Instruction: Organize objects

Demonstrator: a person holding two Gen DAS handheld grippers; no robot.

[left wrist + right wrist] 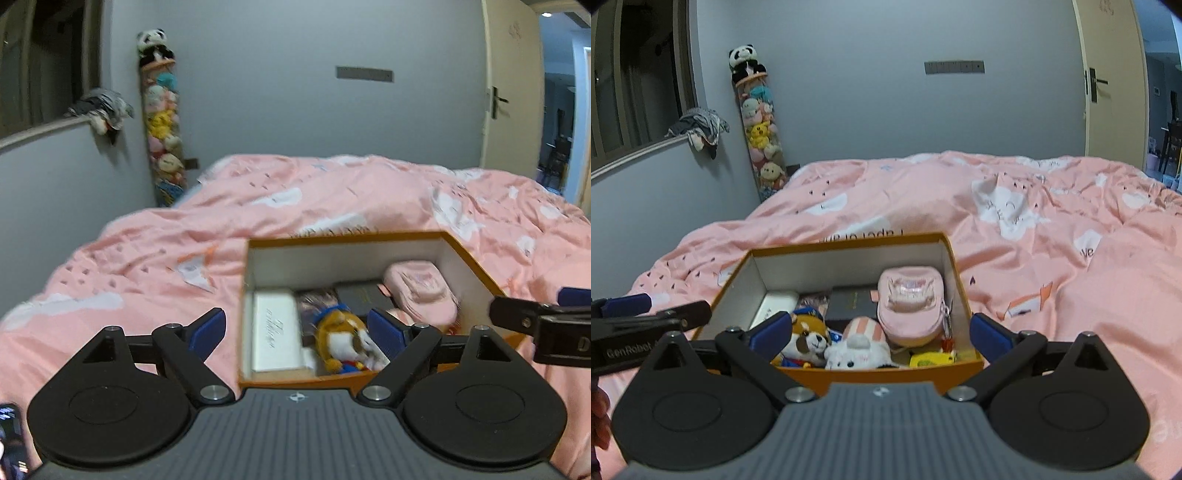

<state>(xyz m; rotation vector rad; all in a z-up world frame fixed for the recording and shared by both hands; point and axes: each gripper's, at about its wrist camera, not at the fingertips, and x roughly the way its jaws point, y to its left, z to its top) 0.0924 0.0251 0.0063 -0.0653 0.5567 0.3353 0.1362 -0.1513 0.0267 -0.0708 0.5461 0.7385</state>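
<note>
An orange cardboard box (945, 251) with a white inside sits on the pink bed. It holds a pink pouch (910, 306), a dark flat case (851, 301), a white box (775, 304), a brown-and-white plush (809, 338), a white plush with a striped hat (858, 347) and a yellow item (931, 359). My right gripper (881, 332) is open and empty, just above the box's near edge. My left gripper (297, 330) is open and empty over the box's (469, 254) near left side. The plush (341, 339), white box (275, 328) and pouch (421, 291) show there too.
The pink duvet (1034, 240) covers the whole bed. A tall clear tube of plush toys (761, 129) topped by a panda stands in the far left corner. Clothes (700, 125) hang on the window sill at left. An open door (1108, 74) is at far right.
</note>
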